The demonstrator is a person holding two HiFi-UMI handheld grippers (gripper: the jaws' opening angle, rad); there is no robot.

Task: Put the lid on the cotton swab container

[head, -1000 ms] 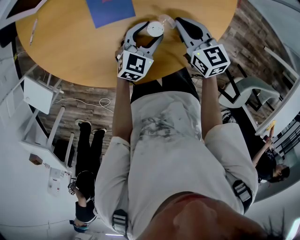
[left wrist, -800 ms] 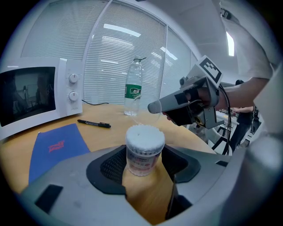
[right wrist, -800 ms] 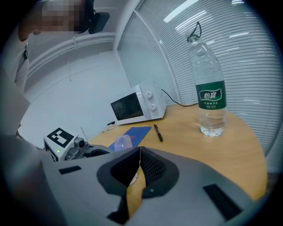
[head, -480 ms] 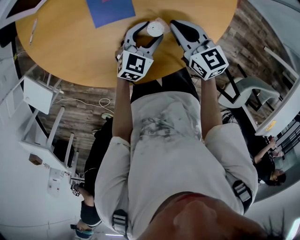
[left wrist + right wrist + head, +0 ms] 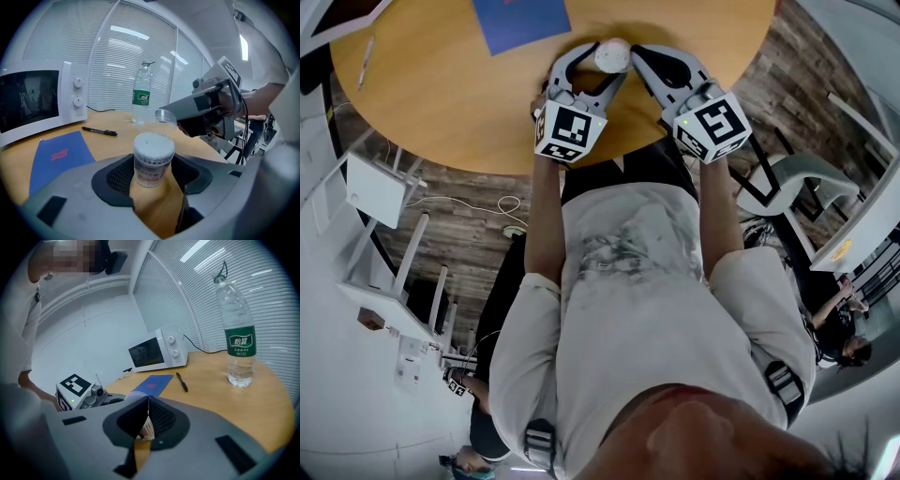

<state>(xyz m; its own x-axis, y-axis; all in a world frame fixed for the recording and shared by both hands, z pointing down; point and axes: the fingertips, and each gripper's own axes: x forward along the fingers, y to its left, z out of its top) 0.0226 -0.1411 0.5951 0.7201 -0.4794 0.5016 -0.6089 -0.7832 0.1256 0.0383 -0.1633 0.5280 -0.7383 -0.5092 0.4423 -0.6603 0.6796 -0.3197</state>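
Lid (image 5: pixel 165 115) placement step: right gripper (image 5: pixel 147 404) pinches its rim just far-right of cotton swab container (image 5: pixel 153 150), clamped upright by left gripper (image 5: pixel 152 176) at table's (image 5: pixel 441 103) near edge; next likely needs centring, lowering.

The table (image 5: pixel 112 140) top is smooth, satin wood grain; the cotton swab container (image 5: pixel 153 161) and lid (image 5: pixel 165 116) are clear glossy plastic; the left gripper (image 5: pixel 152 176) shell is matt grey plastic with black ribbed pads (image 5: pixel 123 176).
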